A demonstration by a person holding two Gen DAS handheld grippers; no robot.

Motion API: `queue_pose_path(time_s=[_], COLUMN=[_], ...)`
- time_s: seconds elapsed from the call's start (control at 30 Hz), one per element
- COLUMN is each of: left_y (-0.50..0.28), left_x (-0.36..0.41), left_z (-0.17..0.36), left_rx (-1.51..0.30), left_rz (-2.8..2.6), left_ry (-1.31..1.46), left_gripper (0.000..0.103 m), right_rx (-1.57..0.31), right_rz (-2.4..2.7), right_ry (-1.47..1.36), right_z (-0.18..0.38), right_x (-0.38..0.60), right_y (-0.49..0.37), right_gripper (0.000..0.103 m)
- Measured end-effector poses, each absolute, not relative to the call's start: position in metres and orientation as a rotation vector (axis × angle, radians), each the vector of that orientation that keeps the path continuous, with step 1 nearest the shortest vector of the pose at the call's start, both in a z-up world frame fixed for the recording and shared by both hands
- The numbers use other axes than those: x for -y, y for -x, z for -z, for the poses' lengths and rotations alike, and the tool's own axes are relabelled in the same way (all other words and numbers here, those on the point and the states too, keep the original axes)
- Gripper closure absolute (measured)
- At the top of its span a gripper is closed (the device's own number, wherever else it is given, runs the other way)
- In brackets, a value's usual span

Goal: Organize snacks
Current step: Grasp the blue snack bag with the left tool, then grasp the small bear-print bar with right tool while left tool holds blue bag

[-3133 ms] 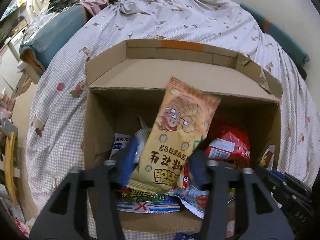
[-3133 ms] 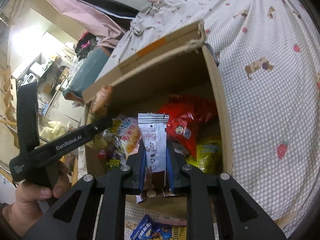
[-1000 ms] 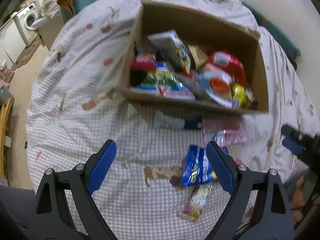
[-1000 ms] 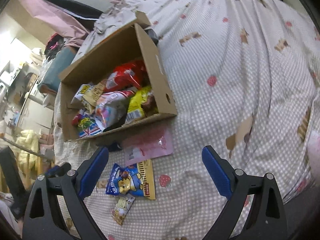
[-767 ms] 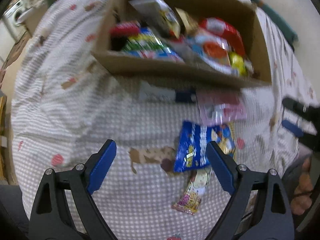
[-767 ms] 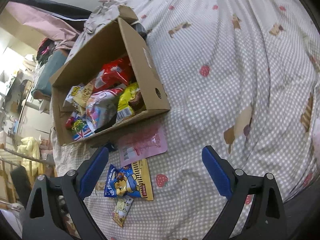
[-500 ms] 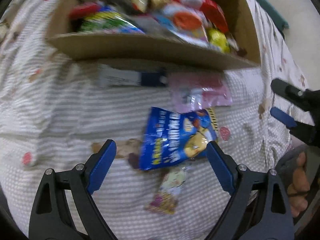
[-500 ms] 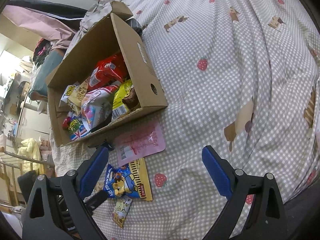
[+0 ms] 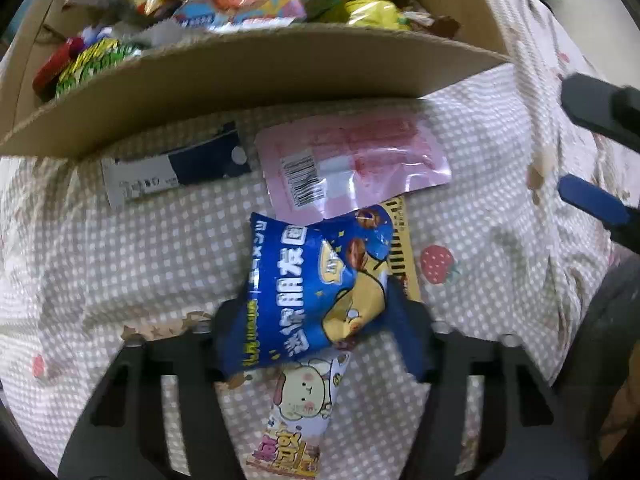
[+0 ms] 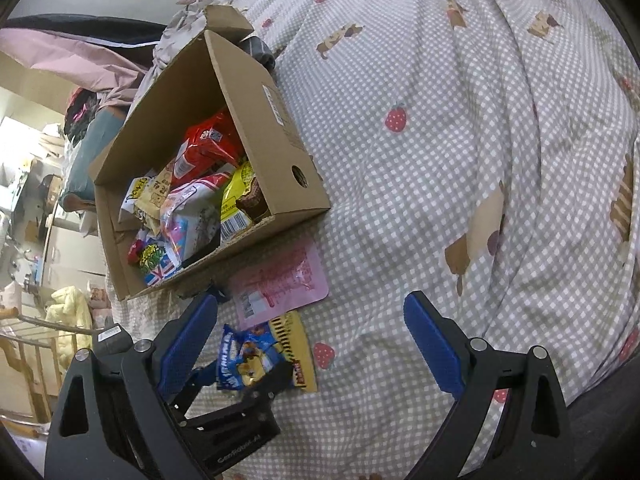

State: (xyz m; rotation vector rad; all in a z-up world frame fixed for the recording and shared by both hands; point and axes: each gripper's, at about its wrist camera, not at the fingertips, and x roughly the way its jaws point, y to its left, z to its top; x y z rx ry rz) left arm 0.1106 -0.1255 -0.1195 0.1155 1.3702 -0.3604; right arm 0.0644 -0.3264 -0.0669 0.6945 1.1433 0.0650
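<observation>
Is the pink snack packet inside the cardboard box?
No, the pink snack packet lies flat on the checked bedspread, just outside the cardboard box.

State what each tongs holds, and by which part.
Left tongs, jaws just closing, squeeze the blue snack bag across its lower sides. Right tongs are open, holding nothing.
</observation>
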Motion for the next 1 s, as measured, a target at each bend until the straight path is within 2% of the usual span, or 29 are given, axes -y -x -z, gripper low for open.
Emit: queue_pose_path(time_s=[0.2, 0.63, 0.83, 1.0], left_y=[-0.107, -0.086, -0.078, -0.088], left_x=[0.114, 0.052, -0.004, -0.030], left_z=[0.093, 0.014, 0.002, 0.021], left_rx=[-1.338, -1.249, -1.202, -1.222], left_rz=[0.361, 0.303, 0.227, 0.172], left_ry=[-0.125, -0.076, -0.036, 0.069], left_gripper=[0.064, 0.068, 0.068, 0.068], right_rx=[-1.134, -1.138, -1.155, -1.205], right_rz=[-0.074, -0.079, -0.101, -0.158], right_ry=[-0.708, -0.691, -0.619, -0.588], right_z=[0.063, 0.061, 0.060, 0.068], right_x=[0.328, 0.326, 0.312, 0.290], right_y=[-0.063, -0.059, -0.059, -0.057], right_gripper=[0.006, 0.006, 0.006, 0.006])
